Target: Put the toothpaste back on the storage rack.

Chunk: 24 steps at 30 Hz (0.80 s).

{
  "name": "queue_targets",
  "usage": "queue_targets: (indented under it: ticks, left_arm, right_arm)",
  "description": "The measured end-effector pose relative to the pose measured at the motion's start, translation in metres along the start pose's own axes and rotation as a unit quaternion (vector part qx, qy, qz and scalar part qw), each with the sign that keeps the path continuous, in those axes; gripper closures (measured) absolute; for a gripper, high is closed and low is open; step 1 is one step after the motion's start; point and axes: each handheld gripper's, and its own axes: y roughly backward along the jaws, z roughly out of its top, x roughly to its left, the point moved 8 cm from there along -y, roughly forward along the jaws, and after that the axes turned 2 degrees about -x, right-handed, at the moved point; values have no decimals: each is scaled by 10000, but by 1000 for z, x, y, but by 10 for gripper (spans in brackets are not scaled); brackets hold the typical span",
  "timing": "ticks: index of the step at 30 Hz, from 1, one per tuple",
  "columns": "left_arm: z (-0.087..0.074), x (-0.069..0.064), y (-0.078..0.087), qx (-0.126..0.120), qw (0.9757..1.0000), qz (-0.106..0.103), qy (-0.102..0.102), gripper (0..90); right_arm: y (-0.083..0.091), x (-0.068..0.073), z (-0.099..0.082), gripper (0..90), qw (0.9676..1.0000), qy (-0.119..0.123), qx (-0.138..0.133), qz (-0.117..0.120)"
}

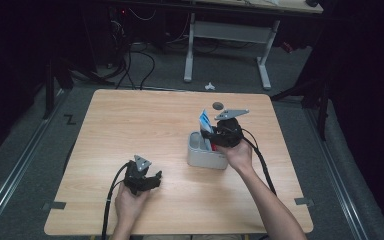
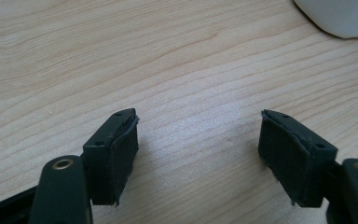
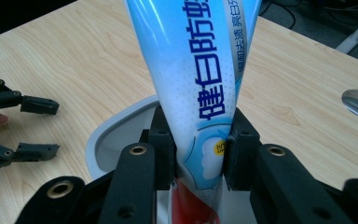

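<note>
A blue-and-white toothpaste tube (image 3: pixel 200 70) with a red lower end stands upright between my right gripper's (image 3: pixel 198 154) pads, which press on its two sides. In the high view the tube (image 1: pixel 205 121) rises from a grey holder cup (image 1: pixel 200 155) at the table's right middle, with the right gripper (image 1: pixel 219 136) shut on it just above the cup. The cup's pale rim (image 3: pixel 107 135) curves below the jaws. My left gripper (image 1: pixel 155 179) rests near the front edge, left of the cup. Its jaws (image 2: pixel 198 135) stand wide apart over bare wood, with nothing between them.
A small round grey disc (image 1: pixel 217 105) lies on the table behind the cup. A corner of the cup (image 2: pixel 340 16) shows at the top right of the left gripper view. White desk legs (image 1: pixel 264 65) and cables stand on the floor beyond the table.
</note>
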Motion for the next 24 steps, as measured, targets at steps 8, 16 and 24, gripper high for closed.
queue_targets:
  ticks: [8,16,24]
  left_arm:
    - [0,0,0,0,10000,-1,0,290]
    - [0,0,0,2,10000,-2,0,290]
    - [0,0,0,0,10000,0,1,290]
  right_arm:
    - [0,-1,-8,692,10000,-30,30,-10]
    - [-1,1,-13,690,10000,-75,5,39]
    - [-4,1,-17,685,9999,-72,45,60]
